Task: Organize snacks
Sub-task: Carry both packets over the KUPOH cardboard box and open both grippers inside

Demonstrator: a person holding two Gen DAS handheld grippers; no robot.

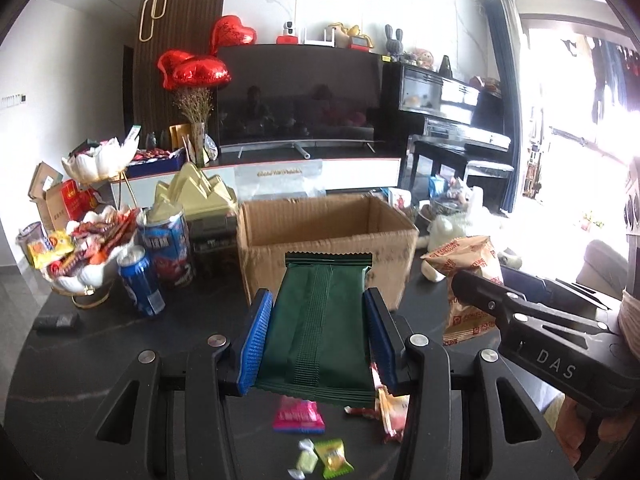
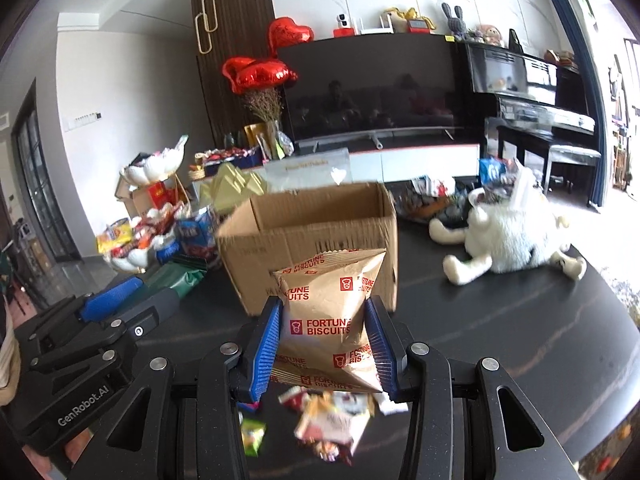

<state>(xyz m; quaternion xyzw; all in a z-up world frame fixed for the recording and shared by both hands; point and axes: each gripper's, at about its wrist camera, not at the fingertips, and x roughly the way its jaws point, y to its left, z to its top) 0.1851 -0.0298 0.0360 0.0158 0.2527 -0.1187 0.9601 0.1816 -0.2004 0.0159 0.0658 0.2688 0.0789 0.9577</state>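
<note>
A green packet (image 1: 320,320) is clamped in the left claw (image 1: 318,336) and a biscuit bag (image 2: 328,320) in the right claw (image 2: 326,340), both judged due for carrying over the open cardboard box (image 1: 324,232) just ahead.

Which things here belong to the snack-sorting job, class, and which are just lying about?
Part of the job:
- green packet, held in left gripper
- Fortune Biscuits bag, held in right gripper
- open cardboard box
- loose sweets on the table

Just lying about:
- white plush toy
- heart balloons
- television
- piano
</note>
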